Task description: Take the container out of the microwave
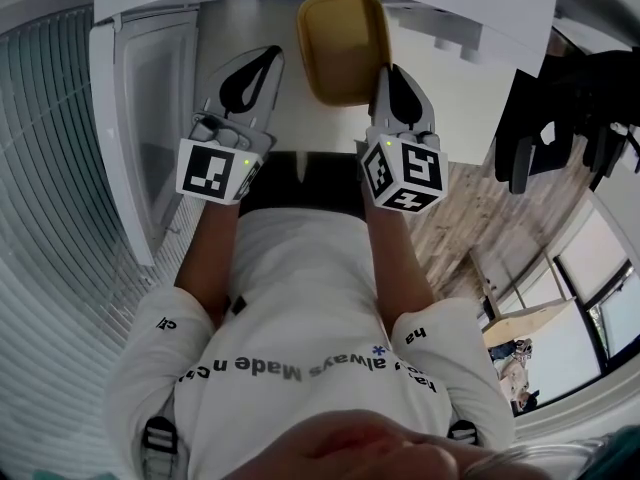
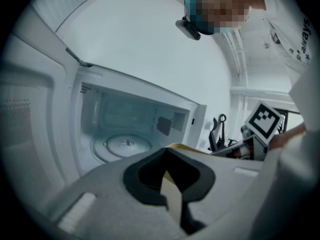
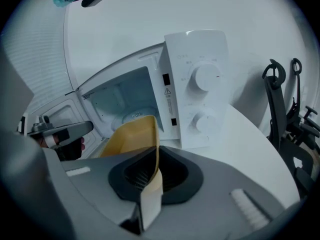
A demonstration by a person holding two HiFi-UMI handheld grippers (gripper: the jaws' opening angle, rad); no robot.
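Note:
A yellow container (image 1: 340, 43) hangs in front of the open white microwave (image 3: 197, 99). My right gripper (image 1: 386, 76) is shut on its right rim; in the right gripper view the yellow wall (image 3: 132, 136) runs straight down between the jaws of my right gripper (image 3: 151, 173). My left gripper (image 1: 268, 63) sits just left of the container without touching it, jaws together and holding nothing. From the left gripper view, my left gripper (image 2: 171, 184) faces the empty cavity with its glass turntable (image 2: 125, 144), and a yellow edge (image 2: 182, 147) peeks over the jaws.
The microwave door (image 1: 150, 118) swings open to the left. The microwave stands on a white table (image 3: 250, 149), with two knobs (image 3: 205, 76) on its right panel. A black office chair (image 1: 560, 108) stands to the right over the wooden floor.

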